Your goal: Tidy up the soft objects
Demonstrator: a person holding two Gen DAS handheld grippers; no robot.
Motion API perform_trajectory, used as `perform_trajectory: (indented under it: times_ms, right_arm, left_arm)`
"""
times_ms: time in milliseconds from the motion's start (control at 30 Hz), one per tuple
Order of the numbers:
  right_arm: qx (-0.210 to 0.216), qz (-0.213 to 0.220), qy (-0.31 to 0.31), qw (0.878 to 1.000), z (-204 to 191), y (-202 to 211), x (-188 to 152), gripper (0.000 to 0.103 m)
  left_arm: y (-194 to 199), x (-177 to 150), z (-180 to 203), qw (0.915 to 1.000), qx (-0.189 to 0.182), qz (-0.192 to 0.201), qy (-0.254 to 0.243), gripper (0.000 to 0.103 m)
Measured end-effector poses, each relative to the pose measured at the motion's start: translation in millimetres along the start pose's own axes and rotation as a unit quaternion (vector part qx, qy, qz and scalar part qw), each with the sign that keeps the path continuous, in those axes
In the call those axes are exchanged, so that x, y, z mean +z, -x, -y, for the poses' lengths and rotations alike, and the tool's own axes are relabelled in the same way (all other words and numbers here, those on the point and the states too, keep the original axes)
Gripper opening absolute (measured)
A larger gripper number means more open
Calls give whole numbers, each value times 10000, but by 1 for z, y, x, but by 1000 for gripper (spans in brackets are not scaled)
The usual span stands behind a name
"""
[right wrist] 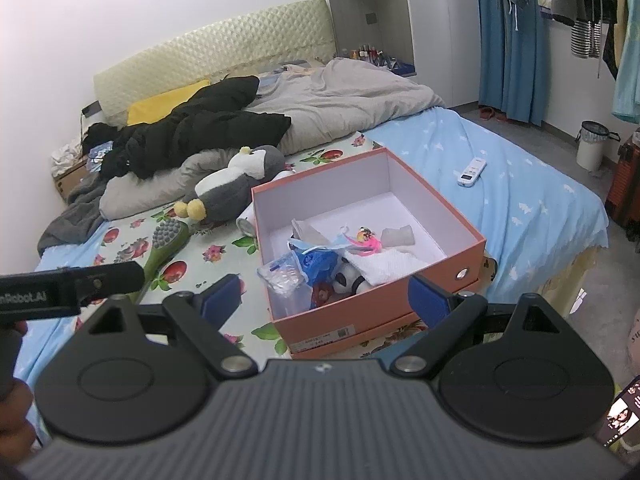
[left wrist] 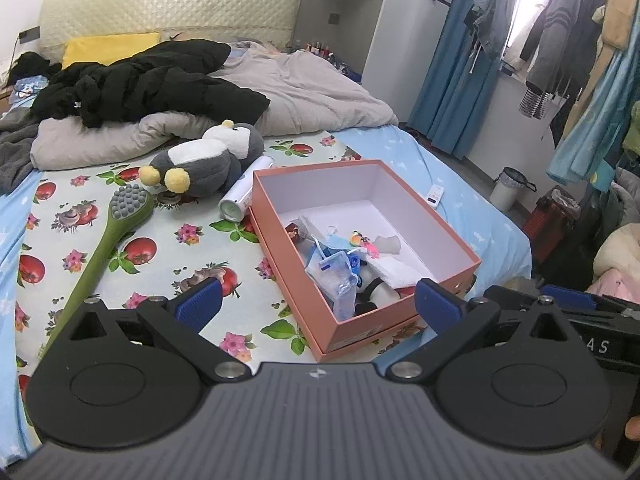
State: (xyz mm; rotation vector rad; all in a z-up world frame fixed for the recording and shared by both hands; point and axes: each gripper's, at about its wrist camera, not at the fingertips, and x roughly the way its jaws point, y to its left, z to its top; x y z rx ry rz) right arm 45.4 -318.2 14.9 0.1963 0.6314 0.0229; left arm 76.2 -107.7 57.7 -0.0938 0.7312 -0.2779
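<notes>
An open orange box (left wrist: pixel 292 292) (right wrist: pixel 472 246) sits on the bed. Inside lie a small panda toy (right wrist: pixel 350 280), a white cloth (right wrist: pixel 384 266), plastic bags (left wrist: pixel 336 276) and a pink trinket (right wrist: pixel 366 242). A grey and white plush penguin (left wrist: pixel 204 160) (right wrist: pixel 236 182) lies behind the box on the floral sheet. My left gripper (left wrist: pixel 318 300) is open and empty, held above the box's near corner. My right gripper (right wrist: pixel 324 296) is open and empty, just in front of the box's near wall.
A green massage brush (left wrist: pixel 108 236) (right wrist: pixel 168 240) and a white spray can (left wrist: pixel 244 192) lie left of the box. A remote (right wrist: pixel 472 172) lies on the blue sheet at right. Black coat (left wrist: pixel 148 80), grey duvet and pillows fill the far bed. A bin (right wrist: pixel 592 148) stands on the floor.
</notes>
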Motion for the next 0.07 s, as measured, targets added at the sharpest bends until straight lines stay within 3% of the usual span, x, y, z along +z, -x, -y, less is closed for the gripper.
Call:
perform_trajectory:
  times_ms: [67]
  right_arm:
    - [20, 8, -12, 10000, 0, -1, -1, 92]
  left_arm:
    - [1, -1, -1, 10000, 22, 25, 9, 103]
